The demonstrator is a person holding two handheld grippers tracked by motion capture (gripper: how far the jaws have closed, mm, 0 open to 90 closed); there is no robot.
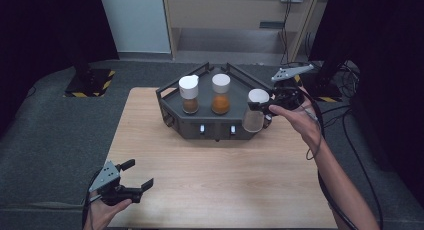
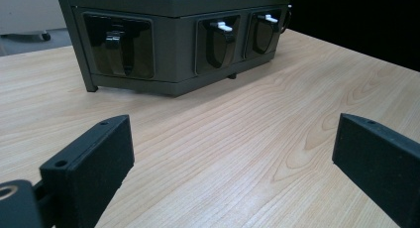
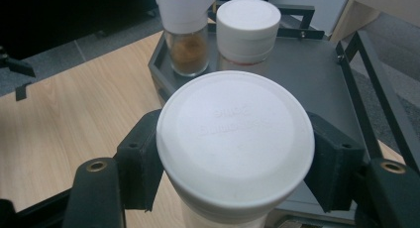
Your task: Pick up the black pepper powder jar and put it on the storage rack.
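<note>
A dark grey rack (image 1: pixel 172 112) stands at the back middle of the wooden table (image 1: pixel 215 185). In it stand a white-capped jar of brown spice (image 1: pixel 189 94) and a white-lidded jar of orange powder (image 1: pixel 220 93). My right gripper (image 1: pixel 261 105) is shut on a third, pale jar (image 1: pixel 253 117) just under its white lid, at the rack's front right corner. The right gripper view looks down on that lid (image 3: pixel 235 139) between the fingers (image 3: pixel 141 158), with the other two jars (image 3: pixel 187 29) (image 3: pixel 248 32) behind. My left gripper (image 1: pixel 140 173) is open near the front left edge, facing the rack (image 2: pixel 173 44).
The rack's front face carries several dark recessed levers (image 2: pixel 218 42). Bare wooden tabletop (image 2: pixel 237 134) lies between the left gripper and the rack. Grey carpet (image 1: pixel 50 140) surrounds the table, and cables (image 1: pixel 350 125) trail at the right.
</note>
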